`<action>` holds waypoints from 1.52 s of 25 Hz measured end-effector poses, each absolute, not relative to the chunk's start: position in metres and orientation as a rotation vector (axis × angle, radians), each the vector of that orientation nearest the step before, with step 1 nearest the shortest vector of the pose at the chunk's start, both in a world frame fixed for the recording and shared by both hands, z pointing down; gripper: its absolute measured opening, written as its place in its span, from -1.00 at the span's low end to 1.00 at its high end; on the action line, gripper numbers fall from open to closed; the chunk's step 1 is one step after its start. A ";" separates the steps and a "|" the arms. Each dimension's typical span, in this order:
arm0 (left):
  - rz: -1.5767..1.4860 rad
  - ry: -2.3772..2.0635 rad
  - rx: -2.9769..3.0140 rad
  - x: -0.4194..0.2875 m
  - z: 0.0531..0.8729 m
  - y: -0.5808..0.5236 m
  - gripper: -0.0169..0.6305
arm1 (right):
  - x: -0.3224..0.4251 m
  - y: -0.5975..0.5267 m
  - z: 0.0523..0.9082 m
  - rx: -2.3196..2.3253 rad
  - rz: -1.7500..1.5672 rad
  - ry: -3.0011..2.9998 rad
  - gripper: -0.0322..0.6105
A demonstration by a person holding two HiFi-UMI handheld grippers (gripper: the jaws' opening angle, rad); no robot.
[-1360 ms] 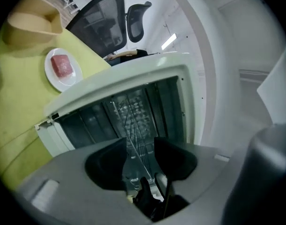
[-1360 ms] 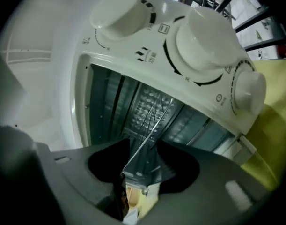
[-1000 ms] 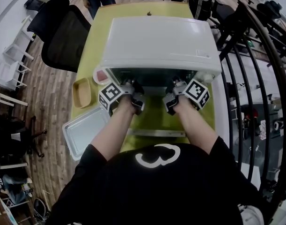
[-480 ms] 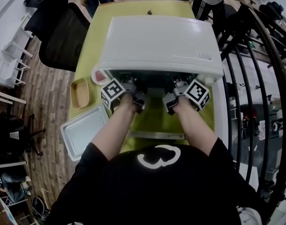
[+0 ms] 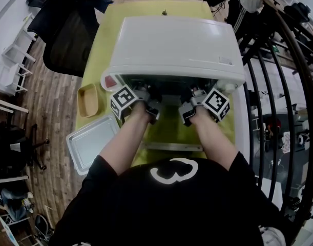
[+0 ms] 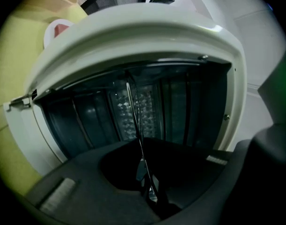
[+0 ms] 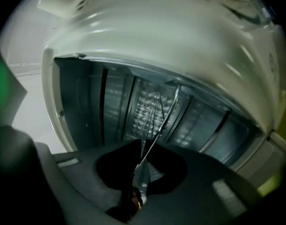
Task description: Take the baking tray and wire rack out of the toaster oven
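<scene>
wire rack (image 6: 133, 108) is inside the toaster oven (image 5: 176, 45), seen edge-on. It extends from the claws to the far wall, and its near edge spans the mouth left to right. left claw (image 6: 150, 191) and right claw (image 7: 139, 187) have just closed, each clenched on that near wire, equally close. Likely next: a level pull straight toward the near side. baking tray (image 5: 92, 143) is already out, near-left on the surface (image 5: 105, 45).

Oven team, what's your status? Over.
Left tool, right tool: just closed, both clamped on thin metal wire rack inside white toaster oven. Silver baking tray already out. Nothing blocking.
</scene>
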State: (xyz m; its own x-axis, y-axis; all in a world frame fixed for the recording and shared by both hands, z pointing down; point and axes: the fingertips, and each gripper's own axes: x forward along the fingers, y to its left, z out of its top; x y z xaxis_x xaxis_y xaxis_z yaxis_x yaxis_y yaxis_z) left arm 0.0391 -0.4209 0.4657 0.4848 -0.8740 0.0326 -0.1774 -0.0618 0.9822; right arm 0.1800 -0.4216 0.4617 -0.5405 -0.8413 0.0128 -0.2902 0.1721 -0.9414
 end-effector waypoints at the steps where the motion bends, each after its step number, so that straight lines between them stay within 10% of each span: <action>1: -0.738 -0.944 1.553 0.039 0.466 -0.420 -0.86 | 0.180 -0.420 0.462 -1.064 -1.366 1.929 -0.81; 38: -0.636 -0.917 1.554 0.034 0.473 -0.268 -0.87 | 0.176 -0.269 0.471 -1.084 -1.409 1.882 -0.83</action>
State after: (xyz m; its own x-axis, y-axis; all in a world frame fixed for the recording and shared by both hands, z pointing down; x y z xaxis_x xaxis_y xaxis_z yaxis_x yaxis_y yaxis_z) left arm 0.0338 -0.2677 0.4731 0.5456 -0.8331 0.0909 -0.2073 -0.0291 0.9778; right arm 0.1756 -0.2687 0.4712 -0.5267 -0.8491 0.0401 -0.2774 0.1270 -0.9523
